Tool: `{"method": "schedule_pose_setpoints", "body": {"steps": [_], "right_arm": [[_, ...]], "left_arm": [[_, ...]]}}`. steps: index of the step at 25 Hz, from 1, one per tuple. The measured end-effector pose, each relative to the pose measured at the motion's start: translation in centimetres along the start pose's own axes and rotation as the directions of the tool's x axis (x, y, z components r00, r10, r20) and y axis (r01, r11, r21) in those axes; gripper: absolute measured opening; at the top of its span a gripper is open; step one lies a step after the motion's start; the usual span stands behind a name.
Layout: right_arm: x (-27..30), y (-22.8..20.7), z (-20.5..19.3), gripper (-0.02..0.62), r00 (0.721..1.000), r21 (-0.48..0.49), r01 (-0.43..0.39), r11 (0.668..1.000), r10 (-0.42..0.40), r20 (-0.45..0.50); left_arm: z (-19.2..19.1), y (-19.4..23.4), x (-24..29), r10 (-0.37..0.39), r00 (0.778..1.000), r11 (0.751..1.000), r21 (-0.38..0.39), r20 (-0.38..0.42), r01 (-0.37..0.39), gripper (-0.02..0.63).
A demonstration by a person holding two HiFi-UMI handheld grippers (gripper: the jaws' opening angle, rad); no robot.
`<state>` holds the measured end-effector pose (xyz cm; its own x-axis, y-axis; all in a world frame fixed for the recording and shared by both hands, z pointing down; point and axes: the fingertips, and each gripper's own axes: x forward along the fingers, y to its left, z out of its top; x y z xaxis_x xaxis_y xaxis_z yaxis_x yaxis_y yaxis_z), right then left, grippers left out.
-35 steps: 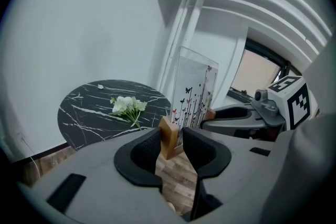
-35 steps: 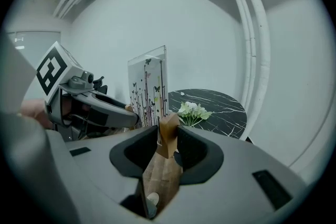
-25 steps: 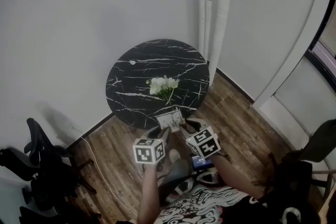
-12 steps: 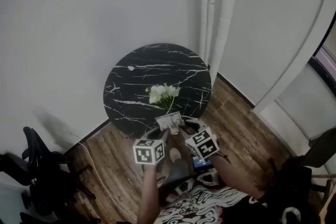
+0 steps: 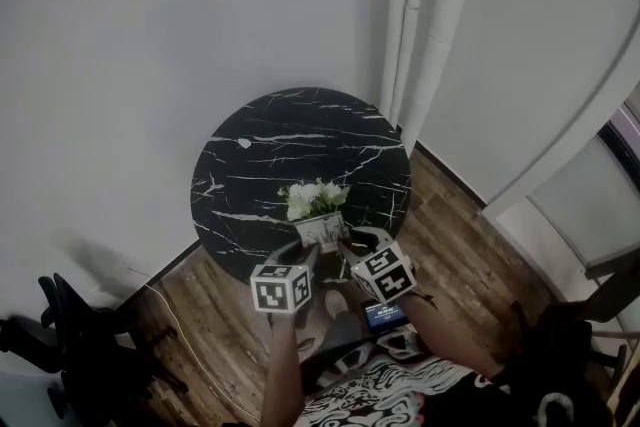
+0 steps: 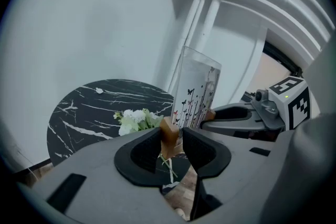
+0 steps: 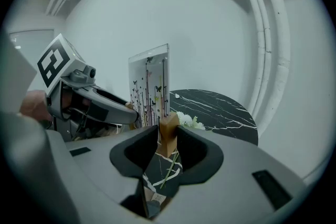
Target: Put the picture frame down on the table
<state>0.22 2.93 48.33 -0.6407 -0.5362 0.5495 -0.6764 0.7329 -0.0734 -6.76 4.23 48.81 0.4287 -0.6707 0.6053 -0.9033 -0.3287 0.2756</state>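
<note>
The left hand-held gripper (image 6: 170, 140) and right hand-held gripper (image 7: 168, 138) pinch the picture frame (image 5: 322, 231). It has moved ahead, over the counter (image 5: 290, 140) edge. Putting it down looks next.

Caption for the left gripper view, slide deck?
Left gripper and right gripper hold the picture frame upright near the round marble table with white flowers.

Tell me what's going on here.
A person holds an upright picture frame between two hand-held tools. The left tool and the right tool are each shut on a wooden piece at its bottom, at opposite ends. The frame is held up by the near edge of the round black table, not yet set down. White flowers lie on the table just beyond it.
</note>
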Motion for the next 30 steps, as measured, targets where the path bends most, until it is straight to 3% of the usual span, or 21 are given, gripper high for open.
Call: {"method": "schedule_pose_setpoints", "body": {"steps": [19,30], "right_arm": [[11.9,-5.0,6.5,0.114,0.999,0.049,0.007,0.999,-0.005,-0.032],[13.3,-7.4,7.2,0.104,1.000,0.057,-0.005,0.998,0.007,-0.028]], "left_arm": [[7.5,10.8,6.8,-0.069,0.997,0.997,-0.031,-0.026,0.069,0.138],[9.1,11.5,9.1,-0.075,0.997,0.995,-0.073,-0.017,0.074,0.135]]}}
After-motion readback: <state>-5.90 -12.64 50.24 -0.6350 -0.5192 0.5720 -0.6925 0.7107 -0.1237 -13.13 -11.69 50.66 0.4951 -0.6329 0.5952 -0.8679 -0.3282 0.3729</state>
